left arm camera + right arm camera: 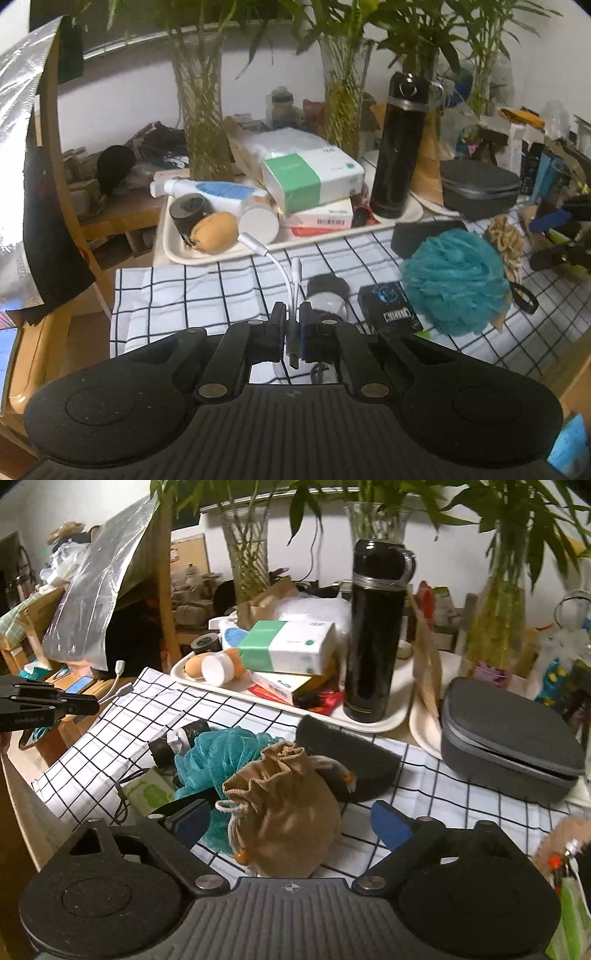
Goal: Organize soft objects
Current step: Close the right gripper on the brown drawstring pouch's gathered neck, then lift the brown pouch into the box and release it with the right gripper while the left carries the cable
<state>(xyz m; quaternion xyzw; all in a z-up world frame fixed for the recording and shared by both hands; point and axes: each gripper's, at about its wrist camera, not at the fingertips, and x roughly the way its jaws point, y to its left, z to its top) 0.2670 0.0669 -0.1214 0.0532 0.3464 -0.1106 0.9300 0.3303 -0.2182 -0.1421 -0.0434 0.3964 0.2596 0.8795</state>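
My left gripper (293, 315) is shut on a white splitter cable (284, 273), whose plugs stick up over the checked cloth (207, 284). In the right wrist view the left gripper (94, 703) hangs at the left edge with the white cable (120, 681) in it. My right gripper (291, 821) stands open around a tan drawstring pouch (284, 805); its blue pads (389, 825) do not touch the pouch. A teal bath pouf (218, 753) lies just behind the pouch, with a dark sponge (351, 760) to the right. The left wrist view has the pouf (454, 280) at right.
A cream tray (388, 718) at the back holds a black flask (373, 627), a green-white tissue pack (291, 646) and small bottles. A grey zip case (509, 746) sits to the right. Glass vases with bamboo (201, 107) line the wall. A small black box (389, 306) lies on the cloth.
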